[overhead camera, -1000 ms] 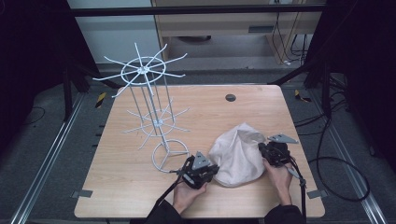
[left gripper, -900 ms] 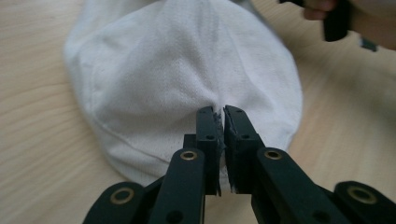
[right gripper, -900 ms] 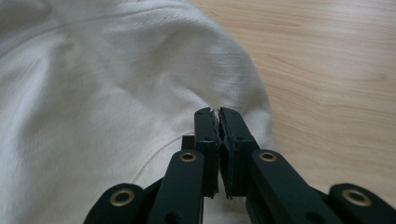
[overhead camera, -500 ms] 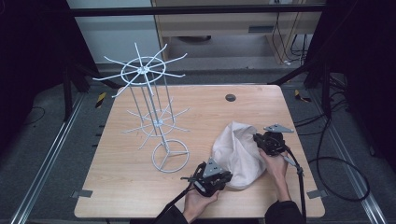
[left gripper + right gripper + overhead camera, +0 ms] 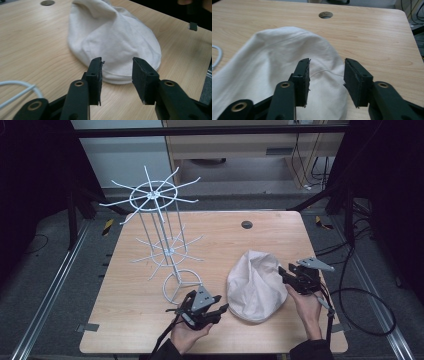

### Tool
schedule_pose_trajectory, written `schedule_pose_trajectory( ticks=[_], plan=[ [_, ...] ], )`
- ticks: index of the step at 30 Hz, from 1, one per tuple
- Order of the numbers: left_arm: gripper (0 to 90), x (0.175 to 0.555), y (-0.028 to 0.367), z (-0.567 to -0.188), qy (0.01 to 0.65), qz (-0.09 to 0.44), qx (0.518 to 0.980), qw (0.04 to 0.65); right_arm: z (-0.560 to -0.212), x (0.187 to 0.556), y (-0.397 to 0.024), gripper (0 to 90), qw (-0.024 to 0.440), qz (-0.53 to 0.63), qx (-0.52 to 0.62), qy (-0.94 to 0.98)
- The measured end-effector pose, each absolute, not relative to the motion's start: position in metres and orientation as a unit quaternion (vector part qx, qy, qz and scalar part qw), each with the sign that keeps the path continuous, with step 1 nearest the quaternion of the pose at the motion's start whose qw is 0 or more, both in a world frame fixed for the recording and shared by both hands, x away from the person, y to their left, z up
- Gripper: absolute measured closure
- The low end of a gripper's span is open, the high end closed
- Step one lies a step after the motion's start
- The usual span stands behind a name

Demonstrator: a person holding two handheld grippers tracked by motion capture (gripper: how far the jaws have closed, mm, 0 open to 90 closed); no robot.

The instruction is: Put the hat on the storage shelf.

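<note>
Both hand-held grippers opened, lifted off cloth [image 5: 256, 285] lying between.

A: What do the tools look like?
B: The left gripper [image 5: 206, 309] and the right gripper [image 5: 295, 276] are both black, each with 2 blocky jaws lined with rough dark pads.
A: Any fittings?
B: In the left gripper view, brass-coloured rings sit in the pivots of the black link arms, and a small screw hole marks each jaw. The right gripper view shows the same rings and holes.
A: Anything on top?
B: A grey 3-cornered plate [image 5: 315, 264] tops the right gripper; a smaller grey plate sits on the left.
A: Cables?
B: A black cable [image 5: 327, 312] trails from each.
A: Clothing?
B: Dark sleeves [image 5: 310, 351] at the wrists.
</note>
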State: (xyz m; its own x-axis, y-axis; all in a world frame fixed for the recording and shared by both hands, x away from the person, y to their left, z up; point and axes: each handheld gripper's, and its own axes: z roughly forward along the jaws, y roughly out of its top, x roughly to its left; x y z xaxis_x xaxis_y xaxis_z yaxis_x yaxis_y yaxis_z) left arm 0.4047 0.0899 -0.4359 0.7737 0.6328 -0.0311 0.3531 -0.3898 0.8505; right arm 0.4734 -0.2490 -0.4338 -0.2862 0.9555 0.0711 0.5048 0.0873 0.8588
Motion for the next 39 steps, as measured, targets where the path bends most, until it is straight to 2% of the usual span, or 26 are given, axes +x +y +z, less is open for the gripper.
schedule_pose_trajectory(
  ticks=[6,18,24,35,39],
  plan=[
    [49.7,0.394,0.125,-0.422,0.309,0.184,0.814,0.455,-0.414,0.452,-0.239,49.4,0.250,0.429,0.527,0.690],
    [42.5,0.385,0.194,-0.428,0.362,0.207,0.794,0.443,-0.398,0.429,-0.208,43.8,0.237,0.425,0.517,0.704],
    [40.3,0.387,0.229,-0.437,0.395,0.219,0.780,0.432,-0.397,0.431,-0.191,39.5,0.235,0.417,0.514,0.712],
    [38.0,0.407,0.285,-0.444,0.456,0.252,0.743,0.420,-0.394,0.448,-0.162,39.4,0.231,0.414,0.506,0.721],
    [37.4,0.412,0.295,-0.447,0.468,0.258,0.736,0.415,-0.396,0.458,-0.150,39.4,0.231,0.404,0.507,0.725]
  ],
)
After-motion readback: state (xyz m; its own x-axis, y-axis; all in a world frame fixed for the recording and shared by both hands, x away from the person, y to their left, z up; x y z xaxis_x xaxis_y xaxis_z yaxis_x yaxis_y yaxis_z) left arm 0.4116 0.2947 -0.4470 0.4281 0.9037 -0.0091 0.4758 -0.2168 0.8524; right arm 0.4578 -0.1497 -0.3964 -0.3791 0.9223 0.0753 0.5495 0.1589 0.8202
